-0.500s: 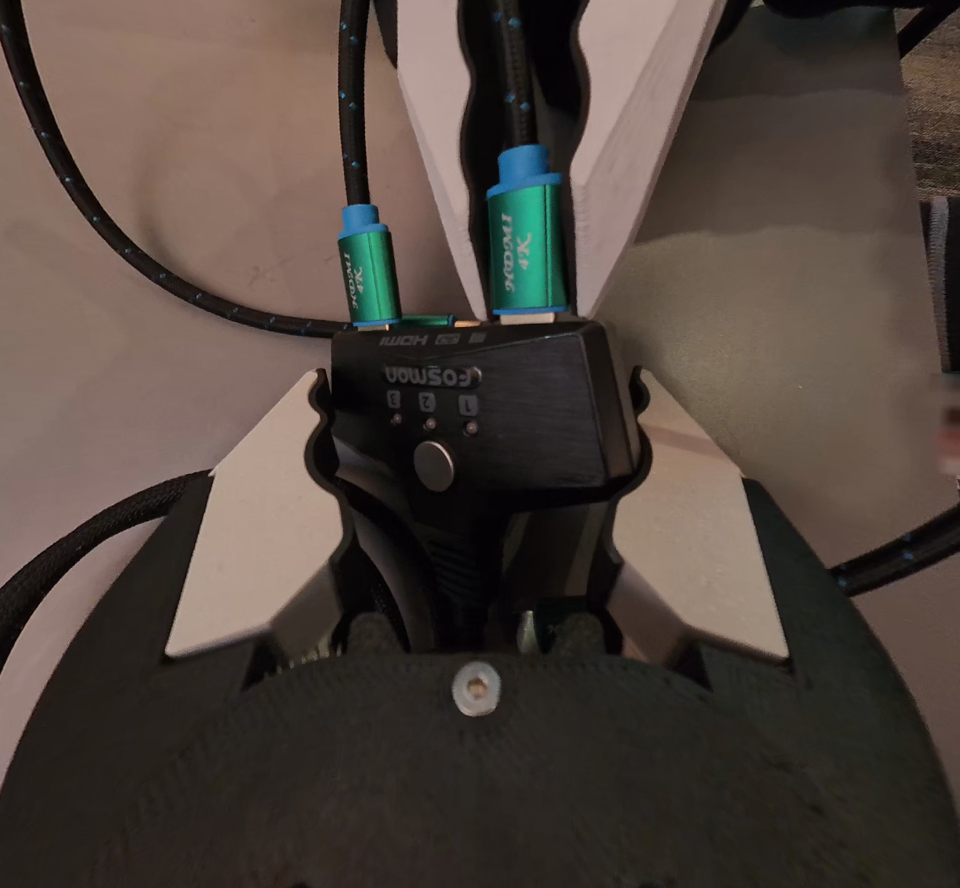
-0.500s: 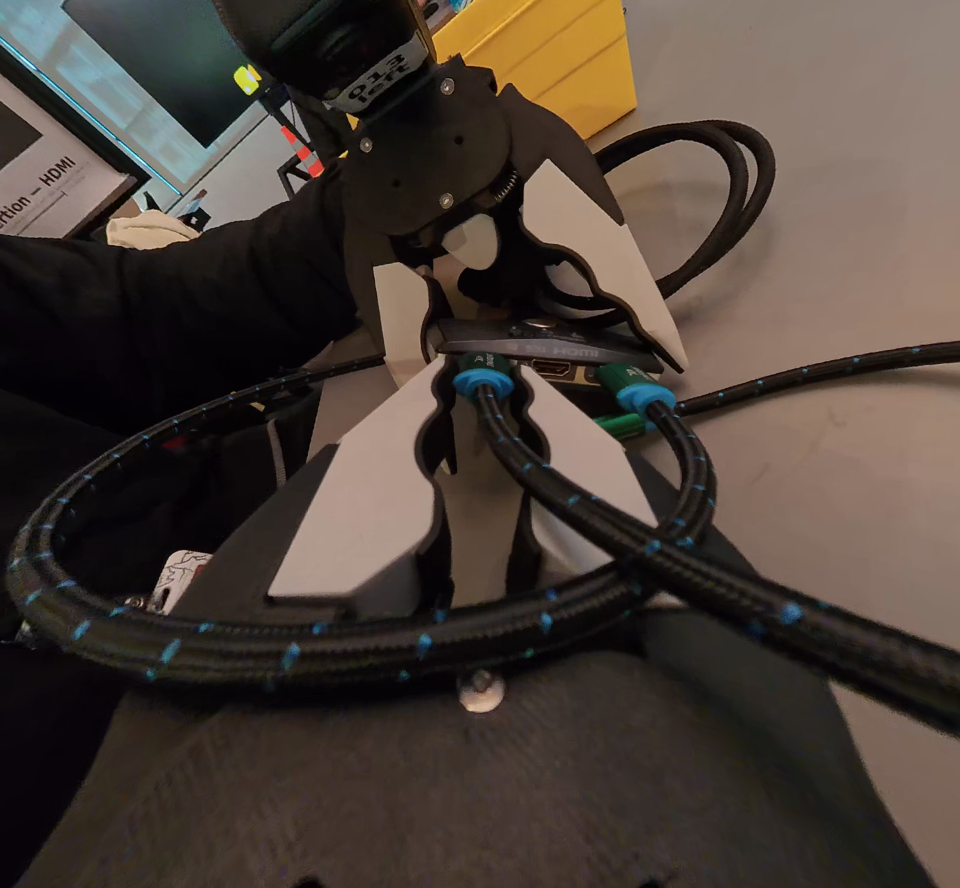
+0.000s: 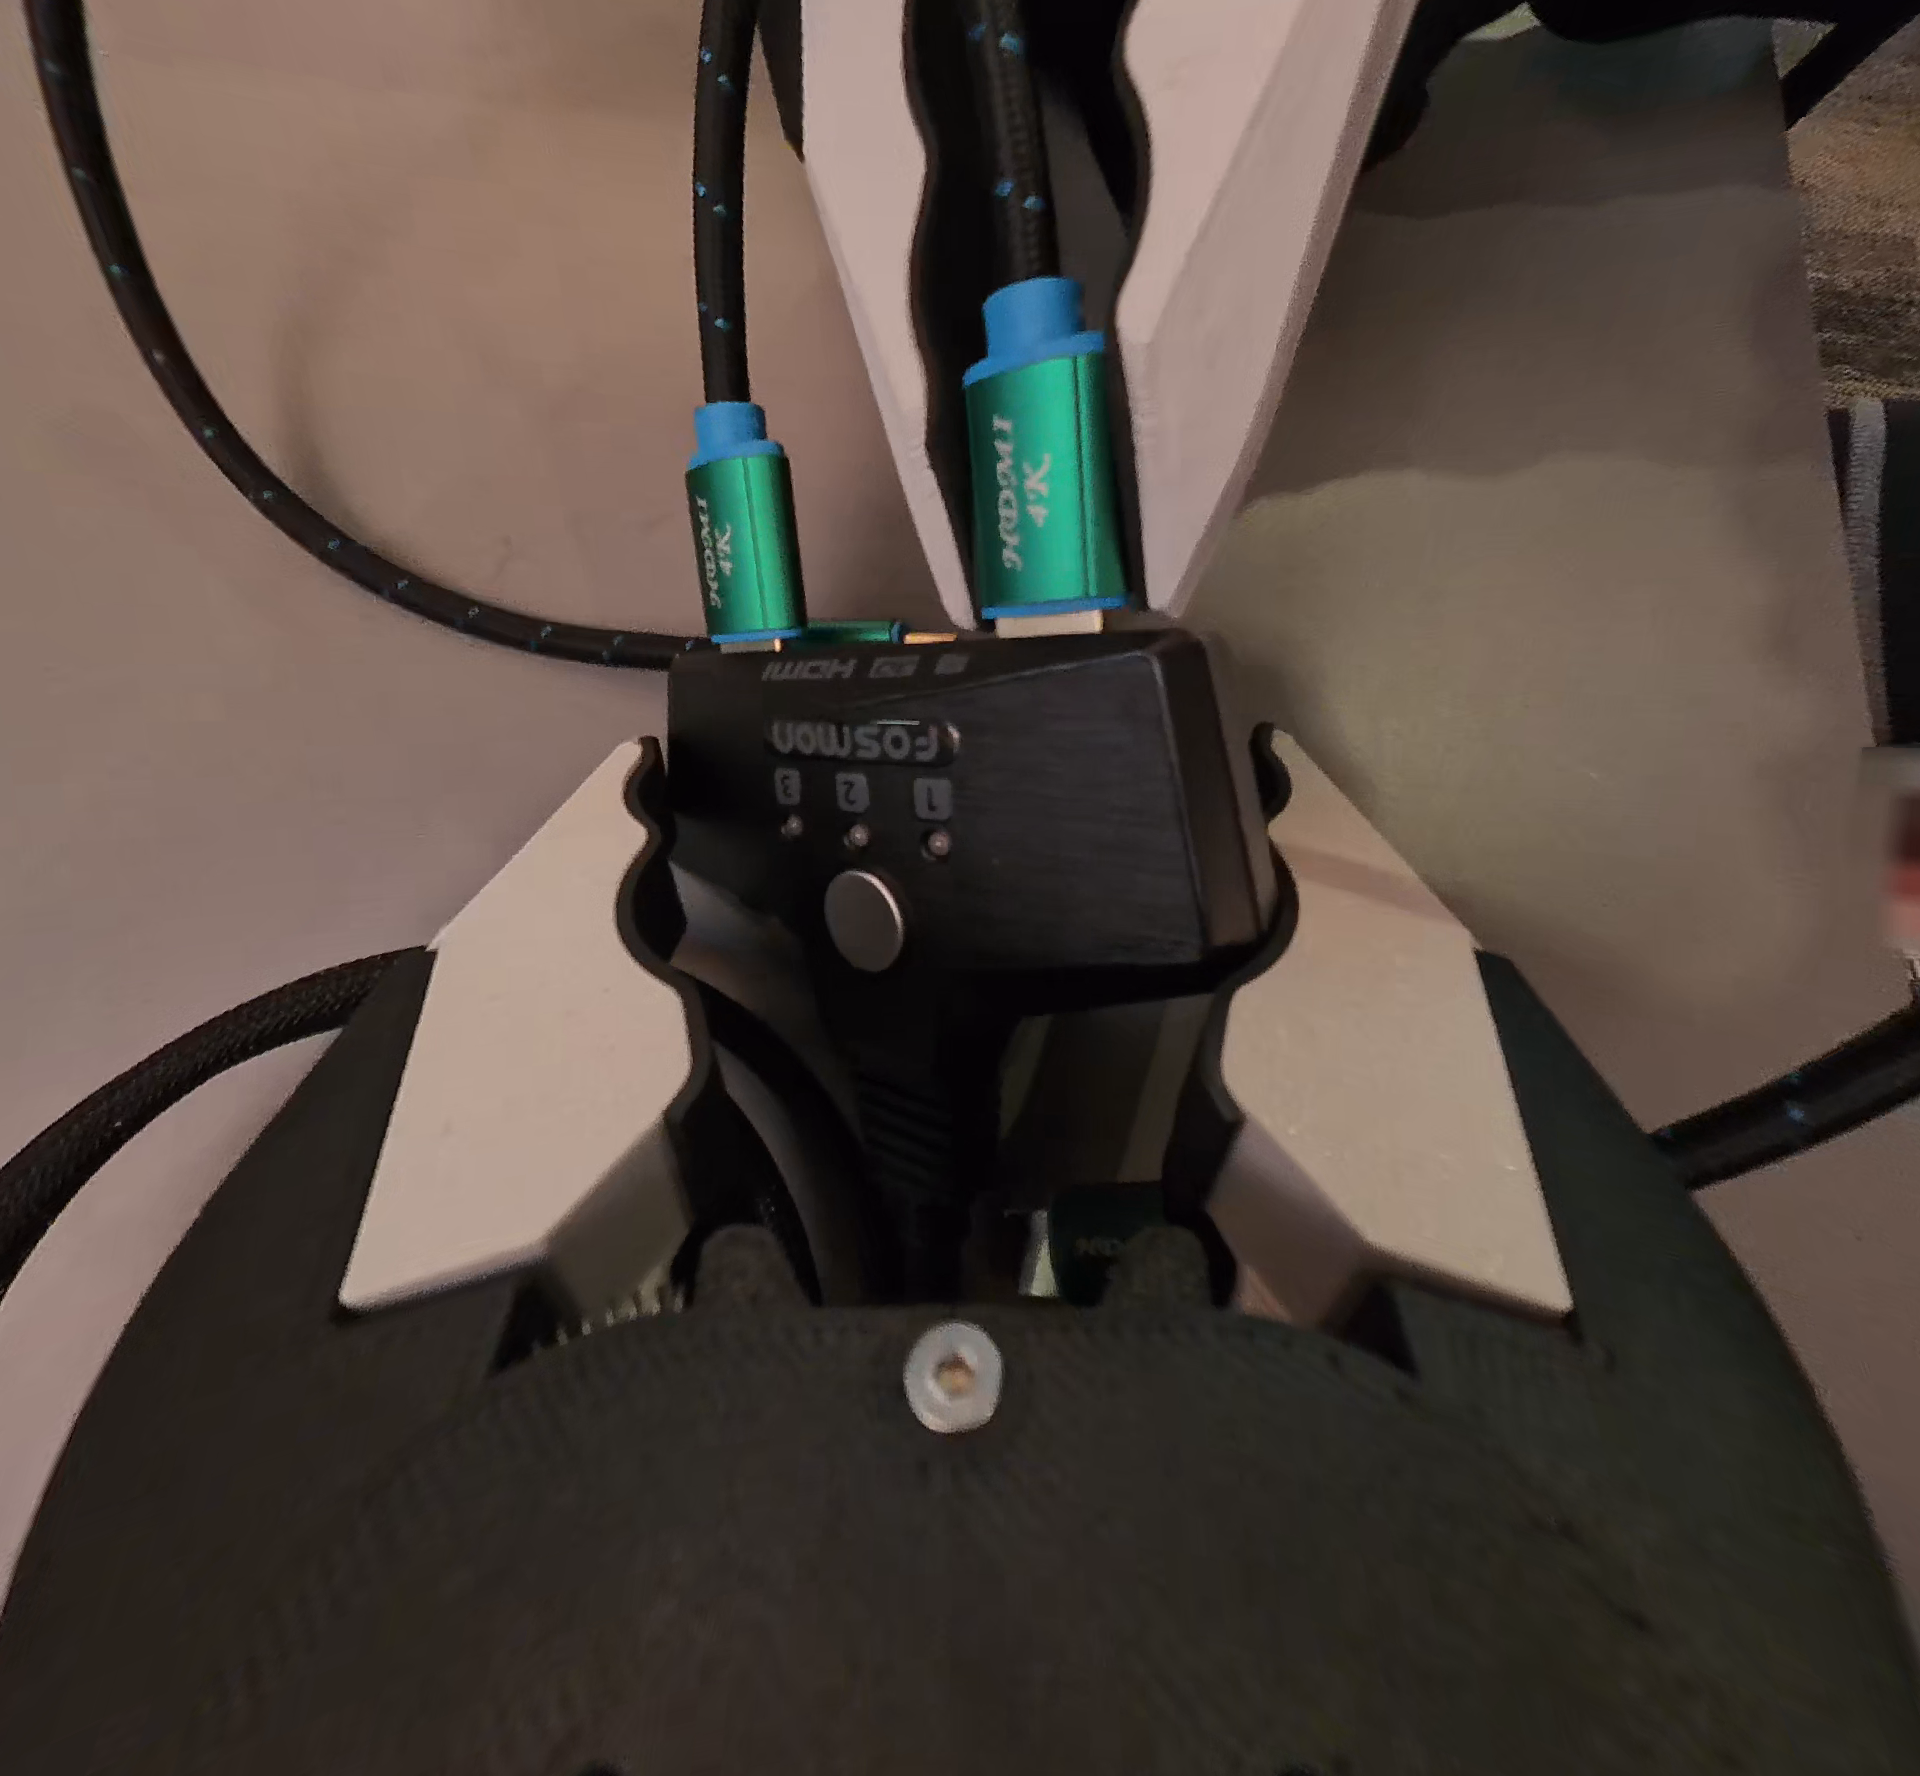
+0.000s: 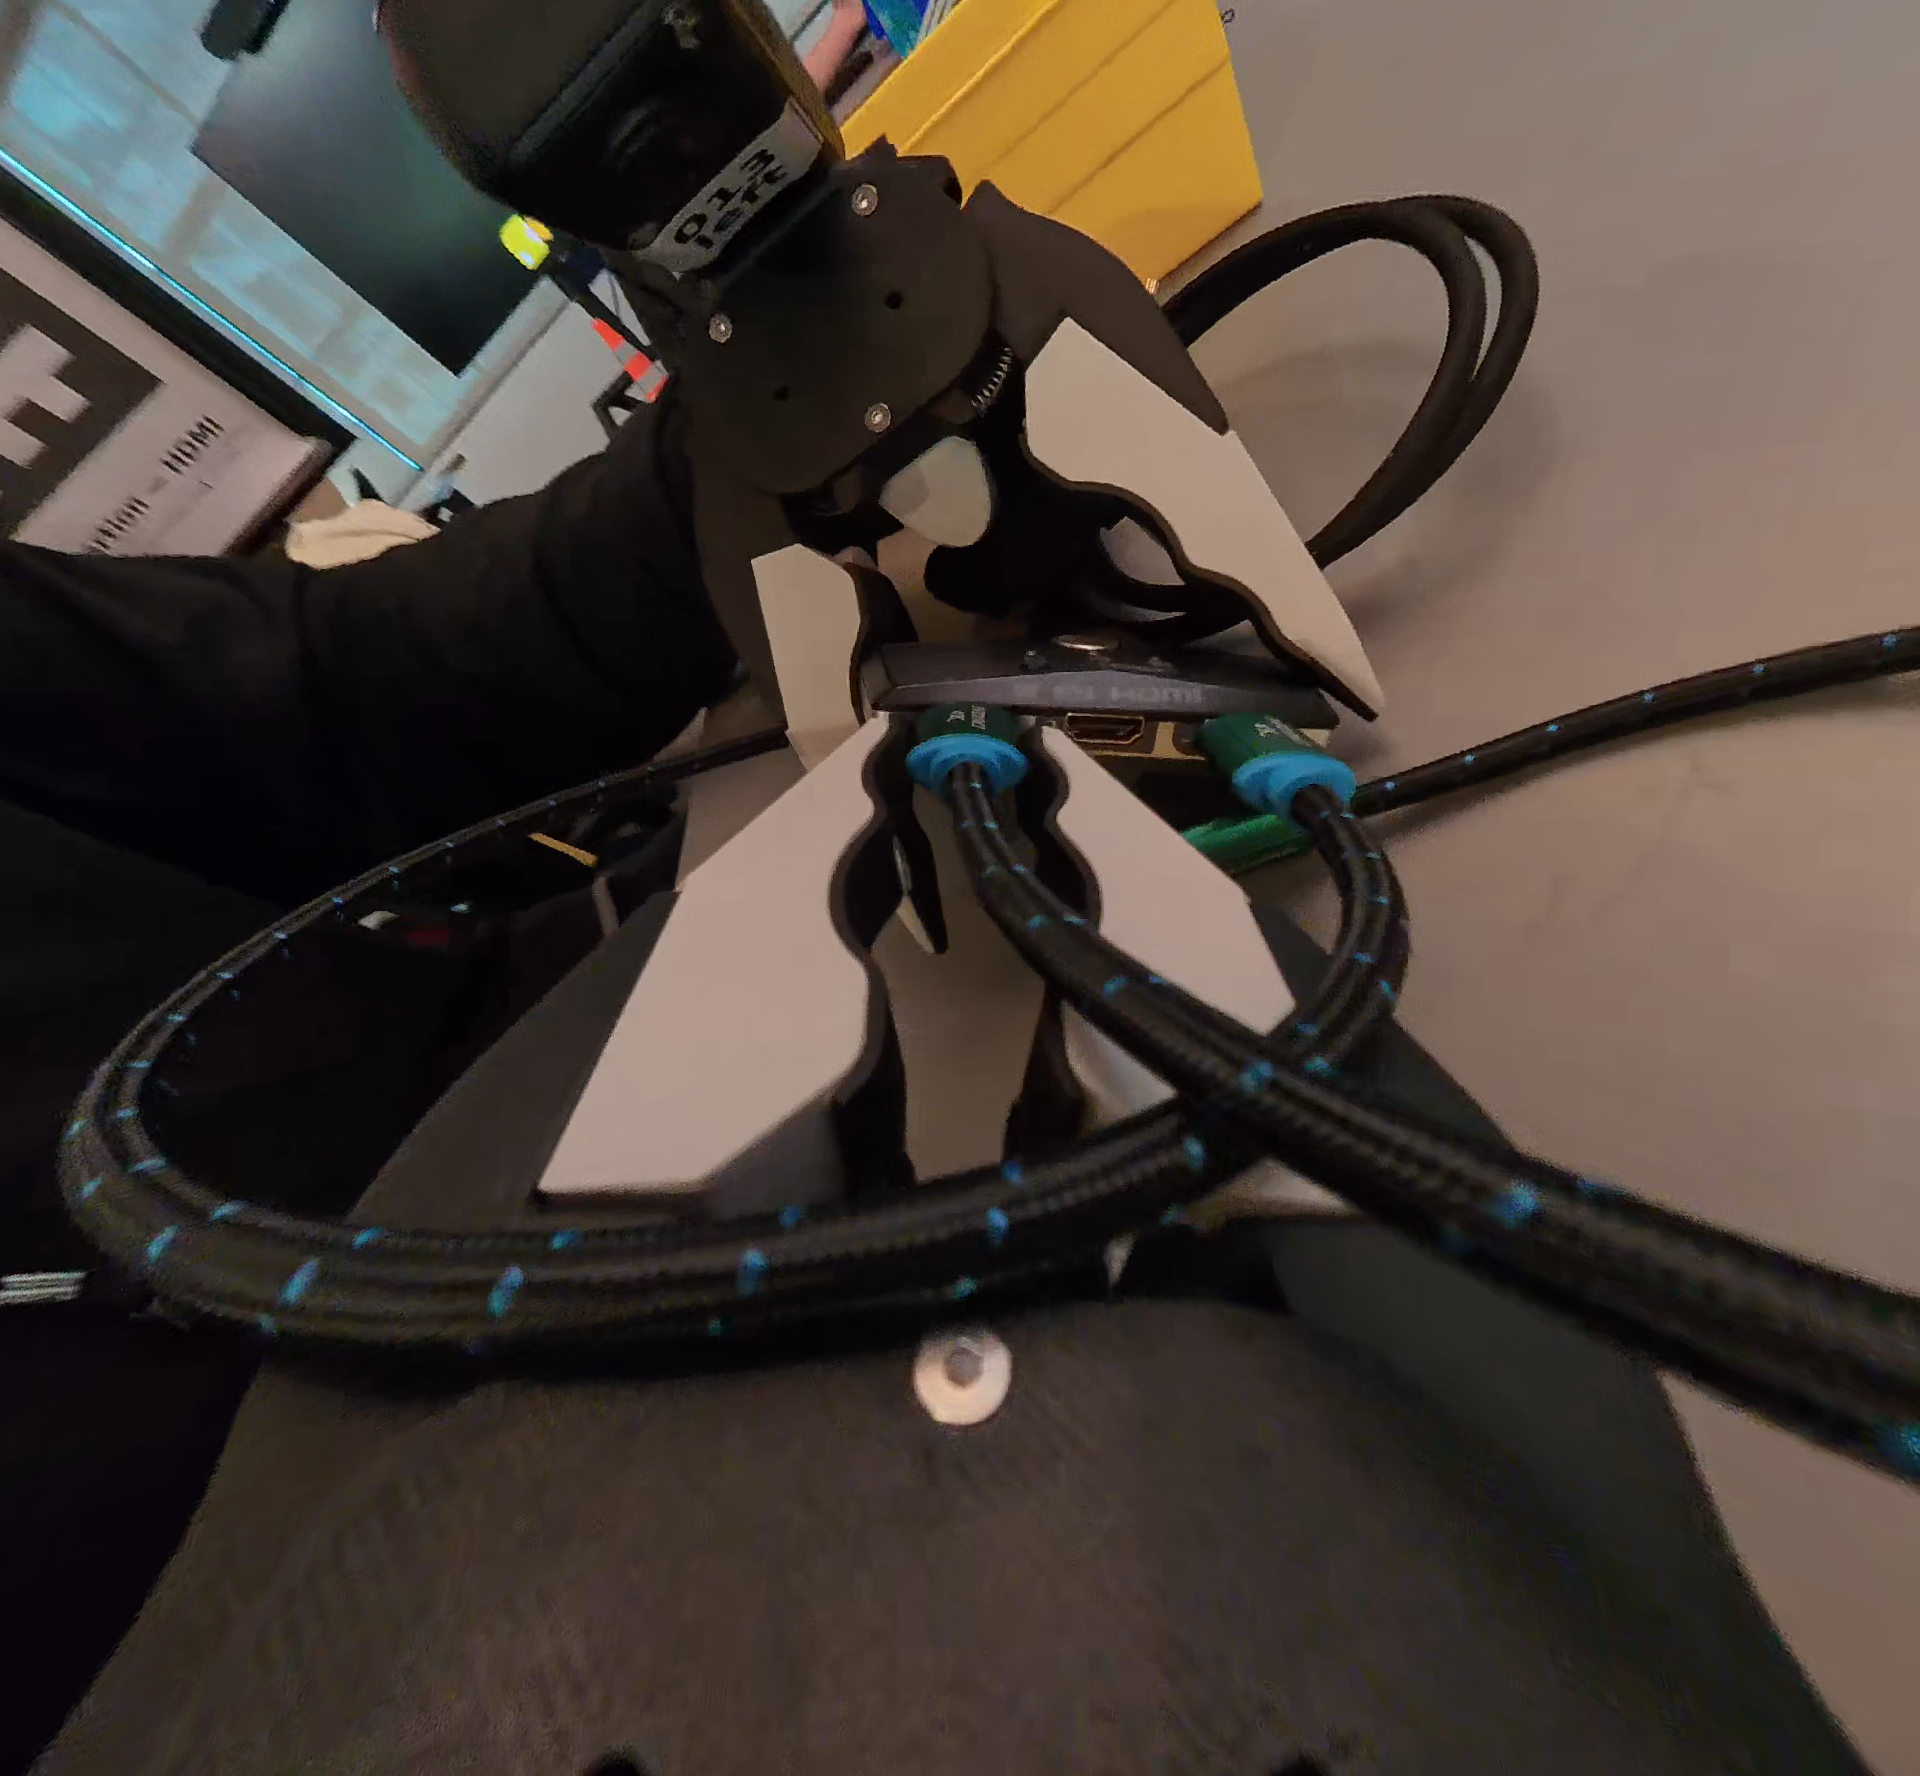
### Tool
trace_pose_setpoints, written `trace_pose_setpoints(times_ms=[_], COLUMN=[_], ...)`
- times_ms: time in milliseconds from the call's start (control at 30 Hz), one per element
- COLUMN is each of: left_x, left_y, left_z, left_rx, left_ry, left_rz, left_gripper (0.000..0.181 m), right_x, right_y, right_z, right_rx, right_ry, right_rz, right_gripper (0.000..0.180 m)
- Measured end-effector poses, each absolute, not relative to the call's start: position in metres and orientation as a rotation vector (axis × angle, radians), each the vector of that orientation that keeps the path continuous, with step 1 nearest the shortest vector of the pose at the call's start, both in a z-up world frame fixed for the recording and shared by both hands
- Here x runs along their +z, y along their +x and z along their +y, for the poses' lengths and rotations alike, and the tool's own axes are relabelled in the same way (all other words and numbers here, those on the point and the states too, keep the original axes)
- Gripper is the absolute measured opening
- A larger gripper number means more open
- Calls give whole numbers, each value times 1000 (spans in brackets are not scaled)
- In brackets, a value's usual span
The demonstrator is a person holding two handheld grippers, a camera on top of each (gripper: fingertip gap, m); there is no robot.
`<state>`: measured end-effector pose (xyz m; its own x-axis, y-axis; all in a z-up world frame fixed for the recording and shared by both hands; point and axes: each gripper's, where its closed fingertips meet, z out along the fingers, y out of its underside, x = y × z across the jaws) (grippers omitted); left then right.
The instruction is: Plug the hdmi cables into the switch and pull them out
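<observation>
I'm seeing grey table (image 4: 1662,272) carrying yellow bin (image 4: 1091,95) at far edge; black cable loop (image 4: 1455,376) lying just beside bin; green plug (image 4: 1242,838) lying nearer me.

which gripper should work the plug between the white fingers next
Right. The right gripper already straddles that green plug and its cable, in line with the port. The left gripper is shut on the switch, bracing it, so it isn't free.

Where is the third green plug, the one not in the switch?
In the right wrist view the loose green plug lies on the grey table, just below the switch, right of the right hand-held gripper.
</observation>
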<state>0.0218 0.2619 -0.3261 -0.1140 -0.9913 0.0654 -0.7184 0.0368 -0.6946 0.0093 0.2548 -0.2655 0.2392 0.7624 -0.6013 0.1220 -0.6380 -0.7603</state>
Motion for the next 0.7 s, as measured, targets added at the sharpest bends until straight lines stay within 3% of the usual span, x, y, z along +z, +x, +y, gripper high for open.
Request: trace_pose_setpoints(times_ms=[433,500,567,700], left_x=[-310,-305,-308,-309], left_y=[24,24,23,27], left_z=[262,256,252,243], left_rx=[-789,-803,-803,-817], left_ry=[-1721,-1729,-1772,-1762], left_rz=[1858,1892,1933,1990], left_gripper=[110,120,141,158], right_x=[-248,-239,-235,-231], right_y=[10,9,9,10], right_z=[252,247,242,233], right_rx=[1294,1304,1287,1270], right_ry=[-1801,-1744,-1706,-1656], right_rz=[-875,-909,-955,-1027], right_gripper=[18,19,18,18])
